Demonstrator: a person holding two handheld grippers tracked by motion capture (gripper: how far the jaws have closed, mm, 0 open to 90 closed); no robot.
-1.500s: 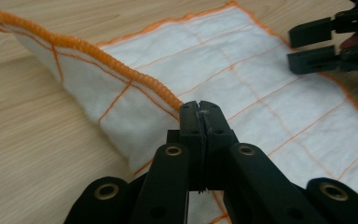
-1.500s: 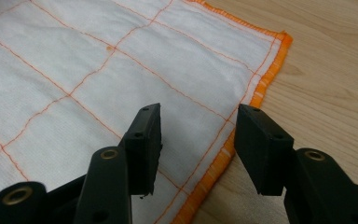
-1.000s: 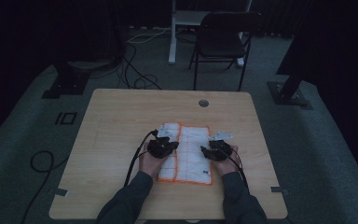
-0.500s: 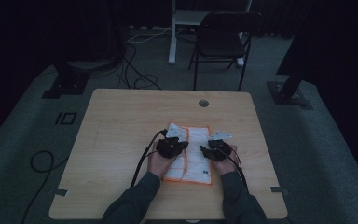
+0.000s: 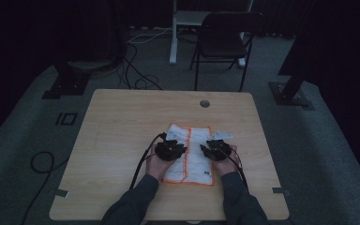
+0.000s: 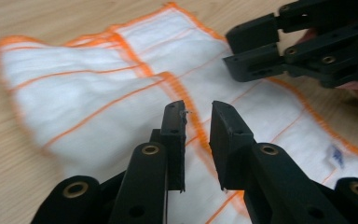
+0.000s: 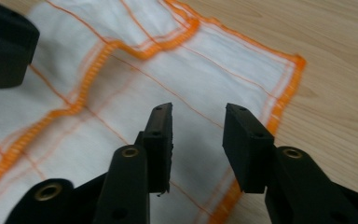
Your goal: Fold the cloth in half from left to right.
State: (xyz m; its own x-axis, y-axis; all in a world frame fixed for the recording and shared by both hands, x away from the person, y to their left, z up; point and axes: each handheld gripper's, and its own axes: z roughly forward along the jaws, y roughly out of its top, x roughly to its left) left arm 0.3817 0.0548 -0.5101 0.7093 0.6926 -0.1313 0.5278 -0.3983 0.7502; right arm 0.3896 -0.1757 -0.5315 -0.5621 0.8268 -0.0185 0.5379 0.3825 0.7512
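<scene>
A white cloth with orange edging and thin orange lines lies near the front of the wooden table, its left part folded over onto the rest. My left gripper hovers over the cloth's left side. In the left gripper view its jaws have just been opening, stand a little apart with nothing between them, and point at an orange hem. My right gripper is over the cloth's right side. Its jaws have just been closing, are still apart, and are empty above the cloth.
A round cable hole sits near the table's far edge. Beyond the table stand a dark chair and a white desk leg. Cables lie on the floor. Each gripper's cable trails back towards the person.
The left gripper moved right over the cloth, carrying its left edge so the cloth is now narrower and folded. Its jaws have since parted. The right hand stayed put.
</scene>
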